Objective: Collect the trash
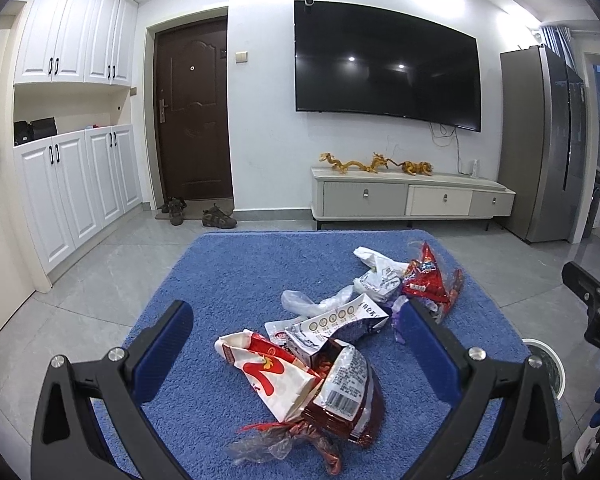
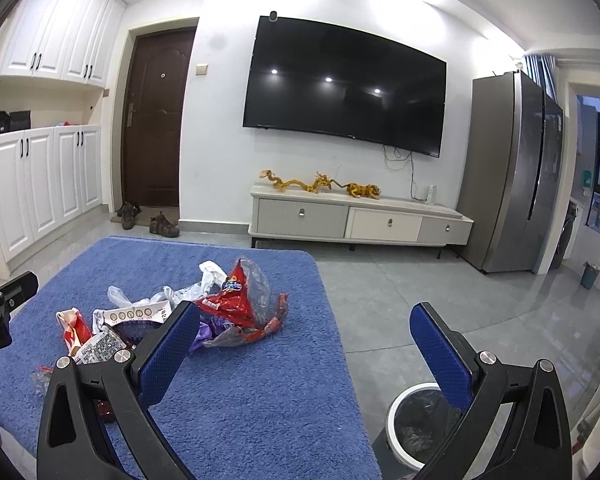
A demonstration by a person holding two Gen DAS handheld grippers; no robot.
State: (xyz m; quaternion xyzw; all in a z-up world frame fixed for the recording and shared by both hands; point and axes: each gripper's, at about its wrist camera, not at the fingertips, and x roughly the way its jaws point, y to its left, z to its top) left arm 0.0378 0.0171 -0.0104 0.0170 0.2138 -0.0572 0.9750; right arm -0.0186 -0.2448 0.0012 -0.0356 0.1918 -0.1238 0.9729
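A heap of empty snack wrappers lies on a table covered with a blue fuzzy cloth. Nearest me are a red-and-white bag and a dark red pack with a barcode; a red foil bag and a white plastic bag lie farther back. My left gripper hangs open above the heap, its blue pads on either side. My right gripper is open over the table's right edge, empty, with the red foil bag just left of it. A white-rimmed bin stands on the floor below it.
The bin's rim also shows beside the table's right side. Beyond the table are grey floor tiles, a TV cabinet with golden figurines, a wall TV, a brown door with shoes, white cupboards on the left and a steel fridge on the right.
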